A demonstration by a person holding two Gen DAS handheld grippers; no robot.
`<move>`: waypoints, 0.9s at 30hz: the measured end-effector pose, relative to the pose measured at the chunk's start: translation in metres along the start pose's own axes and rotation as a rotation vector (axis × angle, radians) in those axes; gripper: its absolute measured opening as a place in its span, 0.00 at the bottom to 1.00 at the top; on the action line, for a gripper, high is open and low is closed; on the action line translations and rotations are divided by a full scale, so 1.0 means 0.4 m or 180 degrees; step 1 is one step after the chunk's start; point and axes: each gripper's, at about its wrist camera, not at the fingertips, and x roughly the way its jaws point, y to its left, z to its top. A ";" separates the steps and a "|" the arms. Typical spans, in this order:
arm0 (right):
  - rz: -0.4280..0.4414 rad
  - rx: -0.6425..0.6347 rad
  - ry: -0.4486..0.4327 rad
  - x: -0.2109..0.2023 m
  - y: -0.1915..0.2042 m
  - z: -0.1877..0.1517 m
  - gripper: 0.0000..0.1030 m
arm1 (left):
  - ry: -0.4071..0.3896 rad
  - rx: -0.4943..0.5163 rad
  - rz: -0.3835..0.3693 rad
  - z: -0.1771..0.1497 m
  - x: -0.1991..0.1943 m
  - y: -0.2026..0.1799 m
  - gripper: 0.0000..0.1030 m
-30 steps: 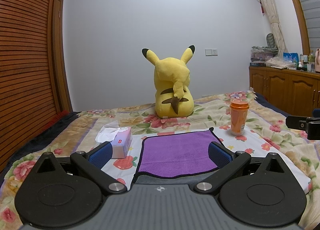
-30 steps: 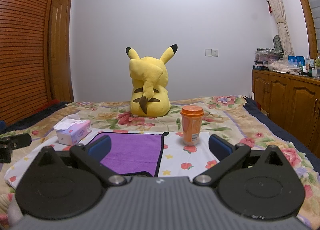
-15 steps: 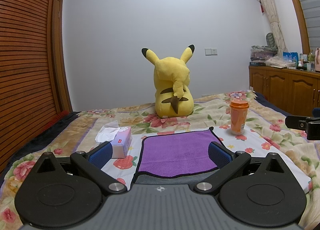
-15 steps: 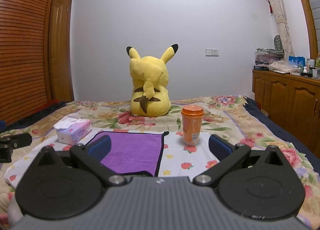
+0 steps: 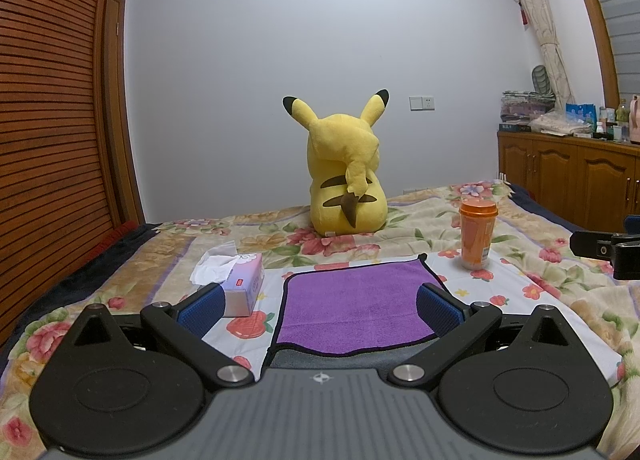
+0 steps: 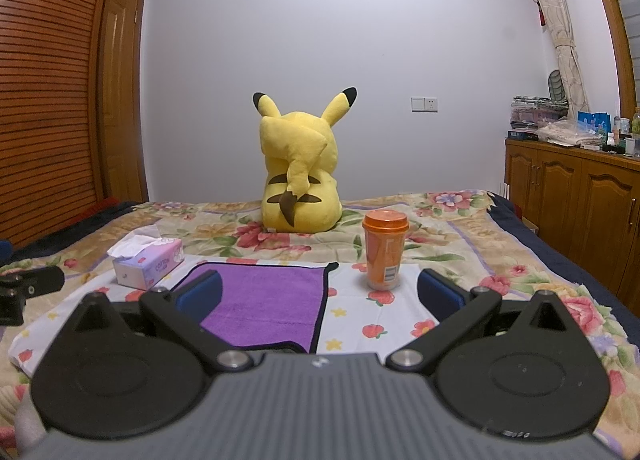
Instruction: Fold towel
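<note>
A home bedroom: floral bedspread (image 5: 420,236), plush toy (image 5: 344,168), wooden cabinets (image 6: 576,196), wardrobe (image 5: 48,120).

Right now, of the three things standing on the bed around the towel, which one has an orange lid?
The orange cup, right of the purple towel. The tissue box is pink-and-white; the yellow plush has no lid.

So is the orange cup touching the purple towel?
Apart. The right wrist view shows the orange cup beside the purple towel, with a strip of strawberry-print sheet between them.
</note>
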 end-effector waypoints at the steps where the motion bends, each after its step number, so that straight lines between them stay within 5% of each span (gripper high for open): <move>1: 0.0002 0.0001 0.0000 0.000 0.000 0.000 1.00 | 0.0002 0.0000 0.0001 0.001 0.001 0.001 1.00; 27: 0.0086 -0.0092 0.0180 0.041 0.022 -0.013 1.00 | 0.0354 0.0145 -0.0040 -0.032 0.077 0.001 1.00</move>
